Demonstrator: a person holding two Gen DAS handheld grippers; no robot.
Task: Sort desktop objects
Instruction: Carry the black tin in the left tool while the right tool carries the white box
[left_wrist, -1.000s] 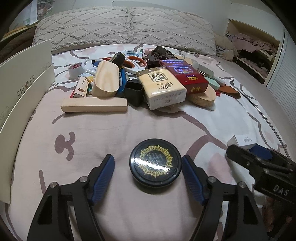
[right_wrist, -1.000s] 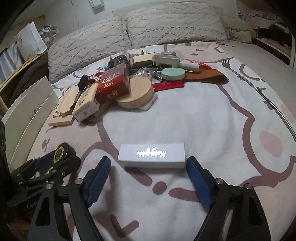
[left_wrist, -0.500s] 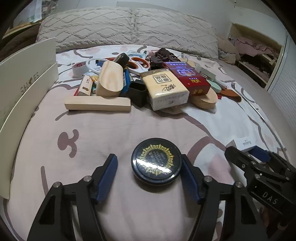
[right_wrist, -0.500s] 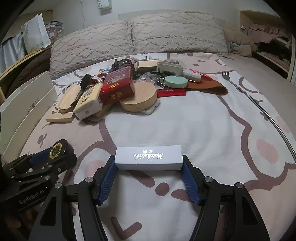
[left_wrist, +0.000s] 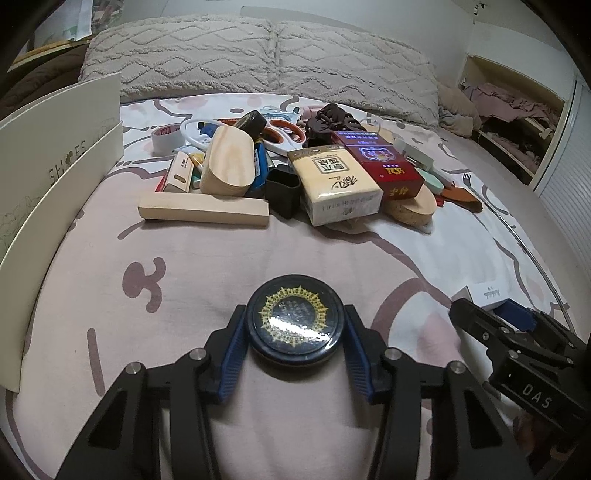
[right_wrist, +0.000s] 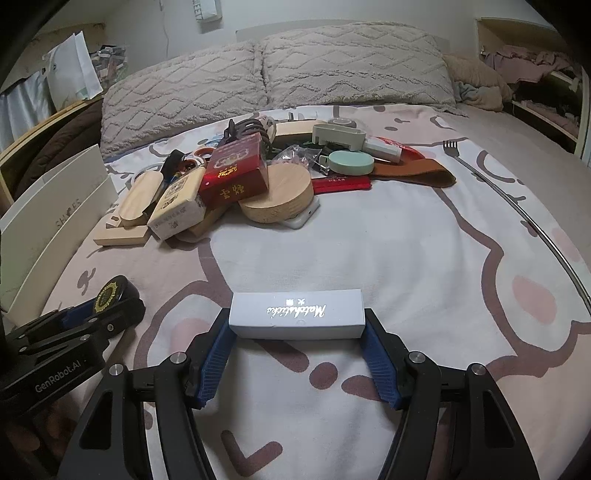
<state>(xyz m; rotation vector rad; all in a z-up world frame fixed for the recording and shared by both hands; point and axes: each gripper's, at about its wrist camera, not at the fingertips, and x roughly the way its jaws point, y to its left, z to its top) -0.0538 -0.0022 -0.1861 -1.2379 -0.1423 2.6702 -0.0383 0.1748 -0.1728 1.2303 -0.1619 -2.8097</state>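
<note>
Two grippers (left_wrist: 295, 326) (right_wrist: 297, 325) clamping tin (left_wrist: 295, 323), box (right_wrist: 297, 314)

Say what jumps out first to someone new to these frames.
Up front, the left gripper is shut on a round black tin with a gold sunburst lid, and the right gripper is shut on a long white box. Behind both, a jumbled pile of small objects sits mid-bed.

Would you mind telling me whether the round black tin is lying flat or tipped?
Flat: the round black tin rests lid-up on the bedspread, its gold pattern facing upward.
</note>
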